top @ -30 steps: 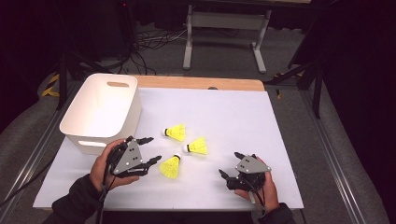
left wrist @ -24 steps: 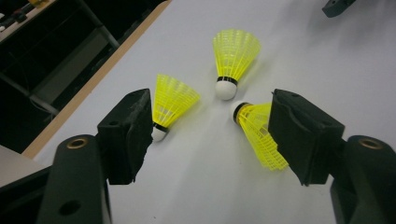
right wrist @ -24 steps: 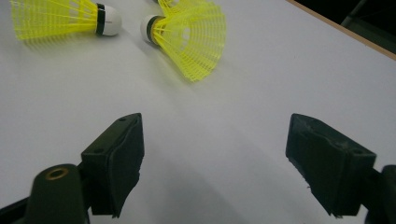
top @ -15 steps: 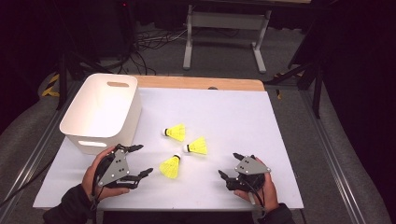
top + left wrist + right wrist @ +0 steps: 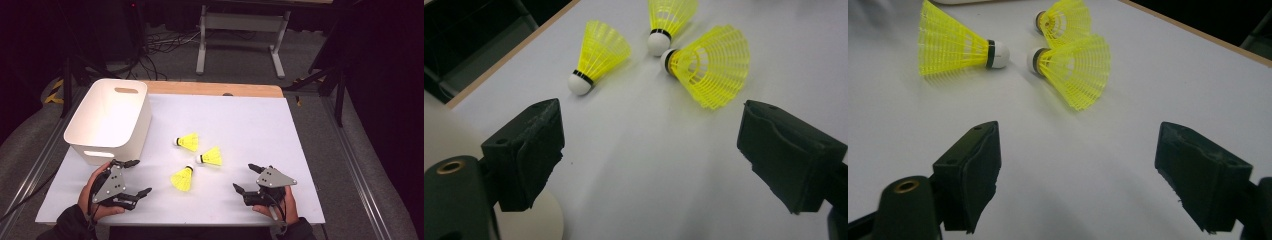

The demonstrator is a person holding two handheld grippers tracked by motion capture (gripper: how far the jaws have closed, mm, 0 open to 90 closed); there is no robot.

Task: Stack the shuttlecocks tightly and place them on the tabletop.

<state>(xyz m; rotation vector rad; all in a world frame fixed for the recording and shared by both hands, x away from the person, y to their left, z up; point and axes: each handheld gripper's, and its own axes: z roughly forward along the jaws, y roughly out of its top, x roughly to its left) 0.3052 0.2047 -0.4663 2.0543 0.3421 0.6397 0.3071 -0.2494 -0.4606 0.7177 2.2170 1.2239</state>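
The nearest shuttlecock [image 5: 182, 178] is lying on its side on the white table sheet [image 5: 250, 130], the lowest of three yellow ones, with its white cork tip pointing up toward the other two and its skirt flaring back toward the person. Its long axis is running roughly from the near table edge away, tilted a little to the right. Just above and to its right the middle shuttlecock [image 5: 210, 157] is resting with its cork pointing left, and beyond that the far shuttlecock [image 5: 188, 142] is lying likewise, cork to the left. None of the three appears to be touching another.

To the left of the nearest shuttlecock, the left gripper [image 5: 135, 178] is sitting low over the sheet with its jaws having just been opening; they are now standing wide with nothing between them. In the left gripper view that shuttlecock [image 5: 710, 65] is lying ahead and to the right of the gap. The right gripper [image 5: 246, 179] is waiting on the shuttlecock's other side, also spread and empty, somewhat farther off. So the left hand looks the nearer one for the pickup. The white bin [image 5: 107, 122] is standing up and left of the shuttlecock, behind the left hand.
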